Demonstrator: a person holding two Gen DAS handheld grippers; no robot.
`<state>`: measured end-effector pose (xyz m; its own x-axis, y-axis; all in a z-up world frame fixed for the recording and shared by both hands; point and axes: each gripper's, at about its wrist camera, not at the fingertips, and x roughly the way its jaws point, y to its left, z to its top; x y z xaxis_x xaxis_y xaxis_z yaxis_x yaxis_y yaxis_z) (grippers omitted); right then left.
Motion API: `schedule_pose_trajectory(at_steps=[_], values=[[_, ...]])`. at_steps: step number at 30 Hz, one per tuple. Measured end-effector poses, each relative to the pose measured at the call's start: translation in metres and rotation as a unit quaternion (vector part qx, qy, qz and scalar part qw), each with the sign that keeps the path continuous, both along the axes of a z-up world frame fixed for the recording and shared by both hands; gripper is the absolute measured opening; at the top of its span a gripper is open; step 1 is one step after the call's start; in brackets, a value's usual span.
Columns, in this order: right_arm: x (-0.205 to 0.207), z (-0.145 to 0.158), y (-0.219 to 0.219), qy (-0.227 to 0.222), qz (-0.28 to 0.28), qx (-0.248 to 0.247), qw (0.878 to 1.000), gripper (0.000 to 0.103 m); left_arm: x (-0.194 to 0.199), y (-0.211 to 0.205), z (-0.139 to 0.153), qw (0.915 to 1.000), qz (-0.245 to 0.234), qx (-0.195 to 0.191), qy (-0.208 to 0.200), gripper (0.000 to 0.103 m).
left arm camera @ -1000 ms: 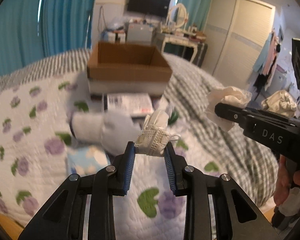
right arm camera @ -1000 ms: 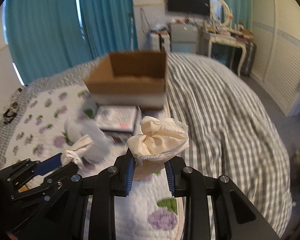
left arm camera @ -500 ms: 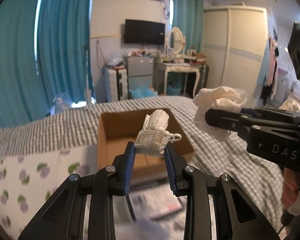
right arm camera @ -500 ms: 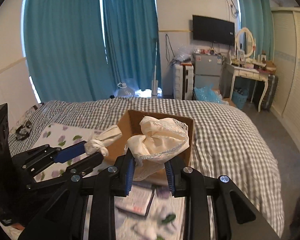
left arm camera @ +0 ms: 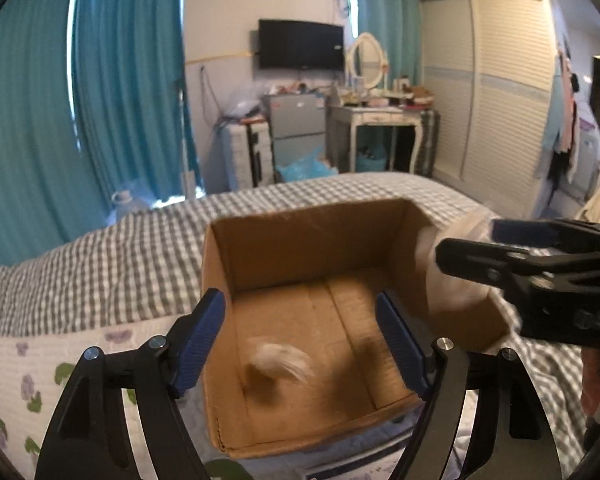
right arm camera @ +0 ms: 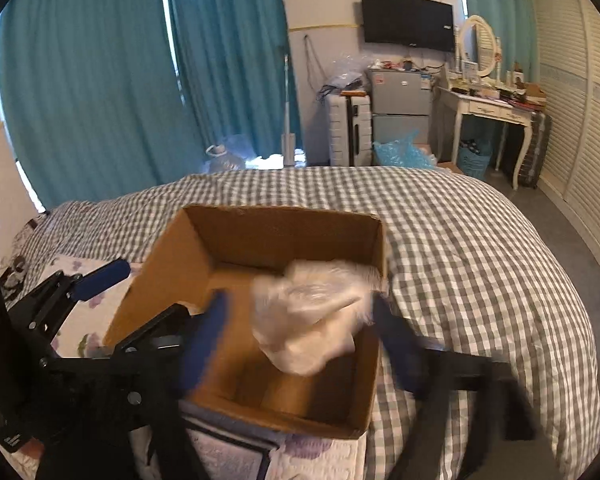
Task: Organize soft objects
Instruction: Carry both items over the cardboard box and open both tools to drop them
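An open cardboard box (left arm camera: pixel 220 280) (right arm camera: pixel 172 256) sits on the bed. My left gripper (left arm camera: pixel 300 332) is open above the box, and the white mesh item (left arm camera: pixel 278 362) lies blurred on the box floor below it. My right gripper (right arm camera: pixel 300 336) is open over the box, its fingers blurred. The cream lace cloth (right arm camera: pixel 312 312) is blurred between them over the box opening, apart from both fingers. In the left wrist view the right gripper (left arm camera: pixel 460 248) reaches in from the right by the box's right wall, with the cloth (left arm camera: pixel 452 280) blurred below it.
The bed has a grey checked cover (right arm camera: pixel 480 272) and a floral quilt (left arm camera: pixel 28 372). A printed flat pack (right arm camera: pixel 228 452) lies under the box's near edge. Teal curtains, a dresser, a small fridge and a wardrobe stand beyond the bed.
Both grippers moved forward over the box and opened. The mesh item dropped from the left gripper into the box. The cream cloth left the right gripper's fingers.
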<state>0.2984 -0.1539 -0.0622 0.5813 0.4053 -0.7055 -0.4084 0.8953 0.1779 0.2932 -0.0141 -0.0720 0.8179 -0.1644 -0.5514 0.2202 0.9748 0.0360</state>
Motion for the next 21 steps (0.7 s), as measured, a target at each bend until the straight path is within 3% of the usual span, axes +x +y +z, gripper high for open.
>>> schedule_pose_trajectory(at_steps=[4, 7, 12, 17, 19, 21], values=[[-0.004, 0.005, -0.009, 0.002, -0.013, 0.006, 1.000, 0.082, -0.009, 0.002, 0.009, 0.9999, 0.010, 0.010, -0.004, 0.078], [-0.016, 0.027, -0.015, -0.008, -0.019, 0.002, 1.000, 0.082, -0.032, 0.008, 0.030, 0.9998, 0.012, 0.010, -0.015, 0.078], [-0.060, 0.093, -0.030, -0.049, -0.015, -0.010, 0.999, 0.082, -0.094, 0.013, 0.085, 0.9973, 0.012, 0.016, -0.071, 0.078], [-0.129, 0.161, -0.045, -0.092, -0.006, 0.000, 0.996, 0.087, -0.165, 0.020, 0.142, 0.9921, 0.003, -0.011, -0.125, 0.079], [-0.152, 0.178, -0.047, -0.102, -0.005, -0.001, 0.995, 0.090, -0.195, 0.022, 0.160, 0.9891, 0.006, -0.015, -0.147, 0.089], [-0.177, 0.192, -0.048, -0.109, -0.002, -0.005, 0.994, 0.094, -0.222, 0.025, 0.174, 0.9856, 0.019, -0.012, -0.167, 0.092]])
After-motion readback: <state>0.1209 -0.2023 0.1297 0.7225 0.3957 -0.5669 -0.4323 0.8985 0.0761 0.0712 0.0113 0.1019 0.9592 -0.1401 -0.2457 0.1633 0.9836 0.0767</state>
